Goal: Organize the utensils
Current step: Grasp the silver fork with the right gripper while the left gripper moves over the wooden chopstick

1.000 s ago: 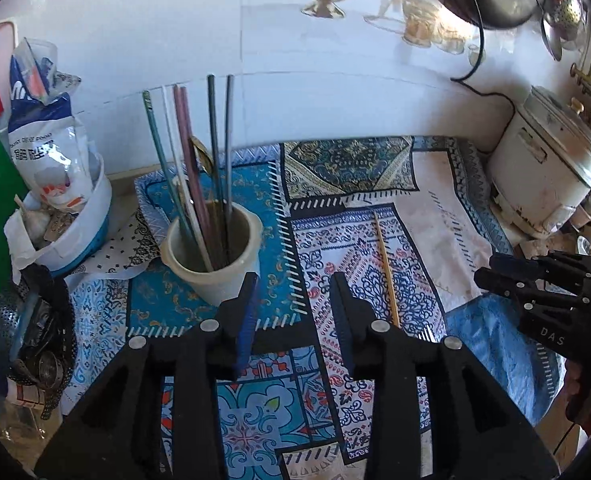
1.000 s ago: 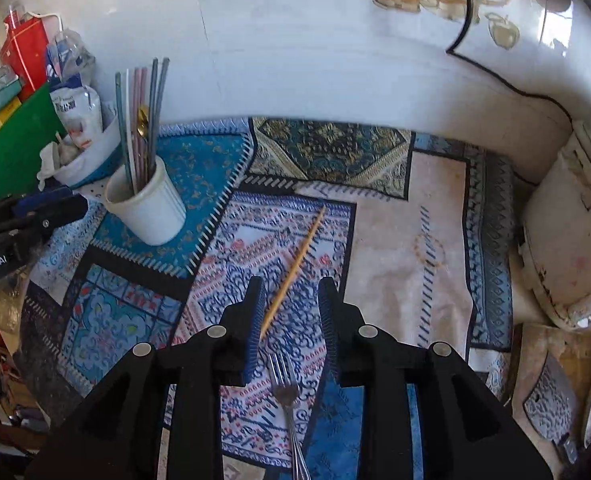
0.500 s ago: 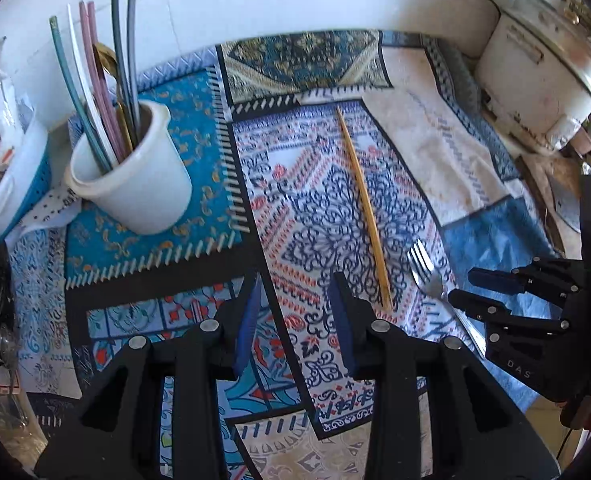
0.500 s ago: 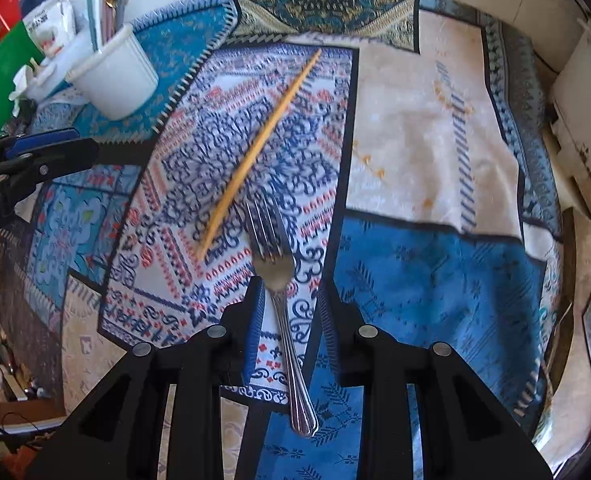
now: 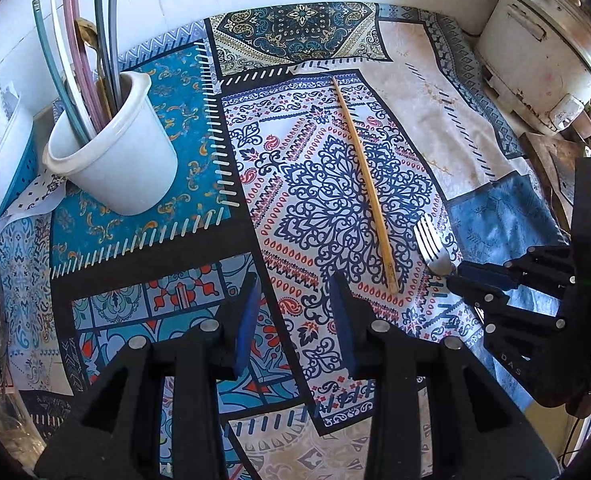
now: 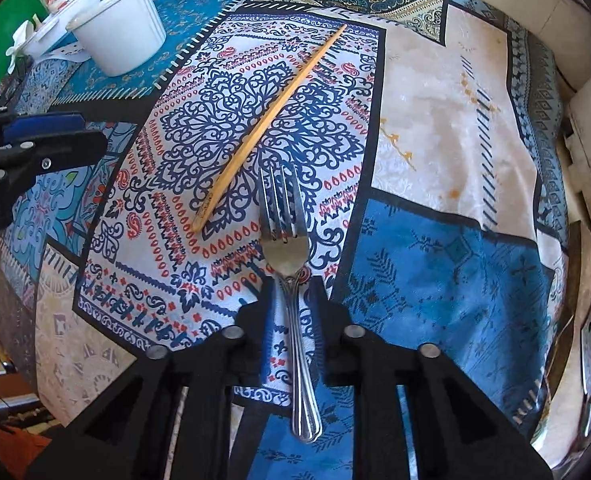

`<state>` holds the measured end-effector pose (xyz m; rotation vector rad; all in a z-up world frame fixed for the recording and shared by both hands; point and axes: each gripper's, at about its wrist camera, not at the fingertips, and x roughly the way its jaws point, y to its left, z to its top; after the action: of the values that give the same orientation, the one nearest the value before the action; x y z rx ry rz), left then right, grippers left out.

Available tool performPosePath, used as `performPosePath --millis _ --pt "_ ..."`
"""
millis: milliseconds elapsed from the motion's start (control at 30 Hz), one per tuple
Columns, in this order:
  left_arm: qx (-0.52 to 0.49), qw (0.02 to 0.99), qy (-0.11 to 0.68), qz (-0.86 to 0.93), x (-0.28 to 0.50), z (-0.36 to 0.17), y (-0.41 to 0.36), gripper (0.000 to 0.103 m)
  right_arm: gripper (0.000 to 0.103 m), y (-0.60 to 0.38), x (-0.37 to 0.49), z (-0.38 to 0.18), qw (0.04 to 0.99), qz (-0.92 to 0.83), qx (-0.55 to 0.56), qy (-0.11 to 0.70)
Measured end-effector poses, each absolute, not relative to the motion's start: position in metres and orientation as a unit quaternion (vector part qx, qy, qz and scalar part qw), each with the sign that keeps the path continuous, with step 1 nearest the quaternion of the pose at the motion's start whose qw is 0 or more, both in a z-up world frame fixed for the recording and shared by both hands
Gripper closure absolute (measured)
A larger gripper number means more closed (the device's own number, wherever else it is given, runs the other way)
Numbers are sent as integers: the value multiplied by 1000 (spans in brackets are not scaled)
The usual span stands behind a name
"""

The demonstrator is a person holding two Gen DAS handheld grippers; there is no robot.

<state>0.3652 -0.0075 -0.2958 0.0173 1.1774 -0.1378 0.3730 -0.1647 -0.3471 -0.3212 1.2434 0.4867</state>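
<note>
Left tool (image 5: 293, 312): black printed frame, blue pads, silver screws. Right tool (image 6: 291, 296): same.

Patchwork-patterned tablecloth (image 5: 327, 184) covering the counter, white rice cooker (image 5: 535, 52) at right, green board (image 6: 3, 36) at left

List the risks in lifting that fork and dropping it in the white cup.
1. The right gripper is closing on the fork at its thin neck, while the fork lies flat on the cloth; it may slip or pivot.
2. The wooden chopstick lies close beside the tines and could get knocked.
3. The white cup is already crowded with long utensils; the fork may catch them.
</note>
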Motion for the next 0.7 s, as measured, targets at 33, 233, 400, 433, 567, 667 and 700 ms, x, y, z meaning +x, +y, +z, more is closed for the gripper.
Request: performPosePath --millis 33,233,400,433,567,667,700 --pt "9 829 555 -67 367 -295 -8 68 95 -165 374 -347 772 230 -149 573" --pt "13 824 560 -81 386 -297 -22 68 96 -167 373 -346 773 239 -121 575" --pt "16 817 568 -97 413 -302 -43 68 96 -195 387 -338 788 225 -66 569" --pt "18 816 569 -100 420 -303 -48 68 96 -201 389 -336 791 223 -55 567" --pt "30 810 576 -105 445 -309 -66 68 96 -224 398 -330 805 213 -29 554" --pt "38 806 581 -106 466 -313 -77 68 96 -234 404 -328 812 207 -9 546" --pt "40 805 582 -108 471 -314 -80 68 96 -234 403 -326 812 207 -1 545"
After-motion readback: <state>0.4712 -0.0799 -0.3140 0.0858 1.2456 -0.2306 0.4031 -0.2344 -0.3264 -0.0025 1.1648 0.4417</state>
